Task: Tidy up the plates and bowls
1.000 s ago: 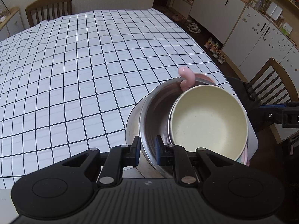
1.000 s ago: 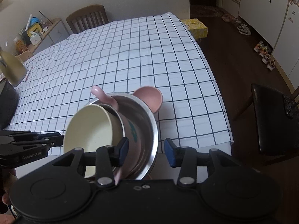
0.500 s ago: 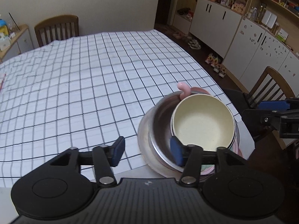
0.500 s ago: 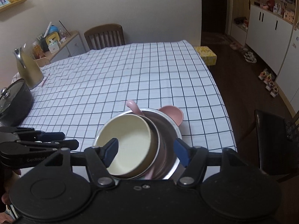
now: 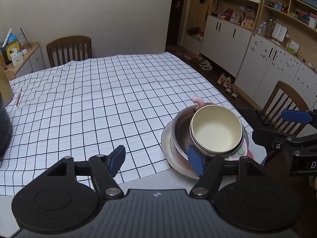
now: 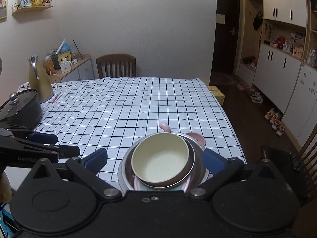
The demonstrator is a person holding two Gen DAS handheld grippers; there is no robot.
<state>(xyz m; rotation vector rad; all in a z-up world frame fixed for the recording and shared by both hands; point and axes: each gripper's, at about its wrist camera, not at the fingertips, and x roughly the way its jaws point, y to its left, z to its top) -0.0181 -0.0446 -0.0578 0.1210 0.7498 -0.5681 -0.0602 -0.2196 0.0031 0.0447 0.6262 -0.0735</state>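
The stack of dishes sits at the near right corner of the table (image 5: 99, 103), on the checked cloth (image 6: 126, 107), partly over the bare edge. At the bottom is a metal plate (image 5: 165, 144), on it a steel bowl (image 5: 179, 127), and inside that a cream bowl (image 5: 217, 129) leaning a bit to one side. A pink piece w/ a curled handle (image 6: 164, 127) sticks out behind the stack; its exact shape I cannot tell. Pink and pale green rims show under the cream bowl at the near side.

Left gripper (image 5: 156, 159): the jaws have just been opening and stand wide, nothing between the pads; its right pad is in front of the stack's rim, not pressing on it.

Right gripper (image 6: 155, 159): the jaws have just been opening too, now very wide. The stack shows between the two pads, but they stay apart from it, no grip.

On the far left side of the table are a black pot w/ lid (image 6: 18, 109) and a gold jug (image 6: 39, 79).
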